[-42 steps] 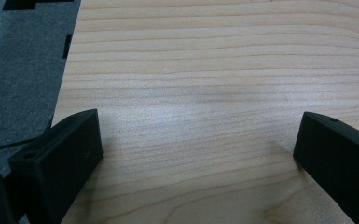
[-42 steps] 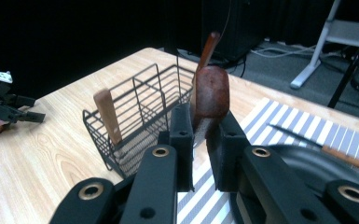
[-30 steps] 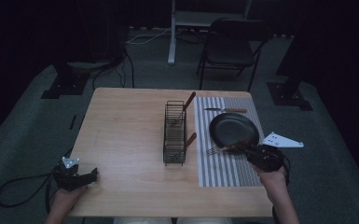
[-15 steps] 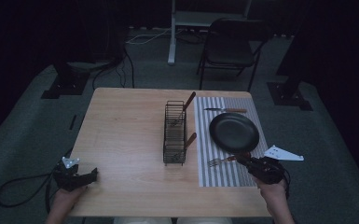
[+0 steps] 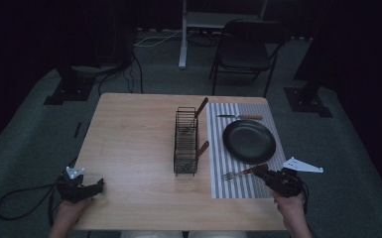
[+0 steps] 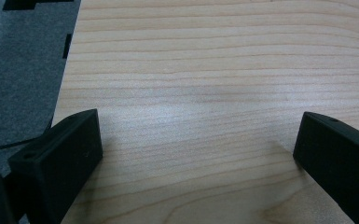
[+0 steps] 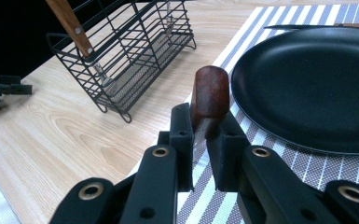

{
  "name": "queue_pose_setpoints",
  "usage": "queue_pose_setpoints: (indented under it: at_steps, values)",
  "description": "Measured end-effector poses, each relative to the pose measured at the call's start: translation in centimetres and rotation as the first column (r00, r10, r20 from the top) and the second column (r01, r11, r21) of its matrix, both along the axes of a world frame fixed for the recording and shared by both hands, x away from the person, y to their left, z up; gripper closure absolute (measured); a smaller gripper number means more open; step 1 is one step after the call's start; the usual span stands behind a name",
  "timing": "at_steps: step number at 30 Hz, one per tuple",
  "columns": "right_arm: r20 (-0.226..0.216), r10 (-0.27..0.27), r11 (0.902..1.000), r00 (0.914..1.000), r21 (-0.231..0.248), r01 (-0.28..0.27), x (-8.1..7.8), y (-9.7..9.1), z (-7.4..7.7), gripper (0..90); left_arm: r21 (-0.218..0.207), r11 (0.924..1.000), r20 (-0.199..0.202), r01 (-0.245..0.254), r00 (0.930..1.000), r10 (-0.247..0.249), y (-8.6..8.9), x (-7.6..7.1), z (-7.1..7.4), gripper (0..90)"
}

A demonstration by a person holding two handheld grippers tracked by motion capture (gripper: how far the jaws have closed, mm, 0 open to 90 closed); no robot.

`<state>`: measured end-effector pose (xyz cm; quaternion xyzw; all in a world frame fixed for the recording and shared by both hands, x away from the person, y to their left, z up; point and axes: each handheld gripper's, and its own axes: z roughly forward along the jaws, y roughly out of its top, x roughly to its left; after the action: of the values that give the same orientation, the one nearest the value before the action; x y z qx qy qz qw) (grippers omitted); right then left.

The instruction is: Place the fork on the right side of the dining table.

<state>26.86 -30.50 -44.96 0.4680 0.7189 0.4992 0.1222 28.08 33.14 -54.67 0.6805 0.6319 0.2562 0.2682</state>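
My right gripper (image 5: pixel 267 174) is shut on the brown wooden handle of a fork (image 5: pixel 238 173), whose tines point left over the striped placemat (image 5: pixel 218 186), just in front of the black plate (image 5: pixel 249 141). In the right gripper view the jaws (image 7: pixel 200 133) pinch that handle (image 7: pixel 209 93), with the plate (image 7: pixel 307 84) at right and the wire rack (image 7: pixel 126 56) at left. My left gripper (image 5: pixel 92 187) rests open at the table's near left corner. Its jaws (image 6: pixel 196 154) stand wide apart over bare wood.
The black wire rack (image 5: pixel 186 141) stands mid-table with two wooden-handled utensils (image 5: pixel 201 106) leaning in it. A knife (image 5: pixel 239 117) lies on the placemat beyond the plate. A folding chair (image 5: pixel 245 54) and stands sit on the floor behind the table.
My right gripper has sunk and drawn back toward the near edge with the fork, from the plate's near rim to the placemat in front of it. The left gripper has kept still.
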Motion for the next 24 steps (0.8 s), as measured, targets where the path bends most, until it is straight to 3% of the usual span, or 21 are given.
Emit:
queue_pose_setpoints:
  at_steps: [3,11,24]
  values:
    - [-0.012,-0.006,0.9999,0.9999,0.016,0.006,0.2,-0.4,-0.2,80.0,0.000,1.0000,0.000,0.000,1.0000,0.000,0.0,0.0,0.0,1.6]
    - [-0.022,-0.063,0.9980,0.9978,-0.002,0.063,0.6,-1.5,-0.8,73.8,0.002,1.0000,-0.001,0.001,1.0000,-0.001,0.0,0.0,0.0,1.6]
    - [-0.060,-0.098,0.9951,0.9934,-0.019,0.097,1.1,-3.9,-2.9,63.1,0.002,1.0000,-0.002,0.001,1.0000,-0.001,0.0,0.0,0.0,1.6]
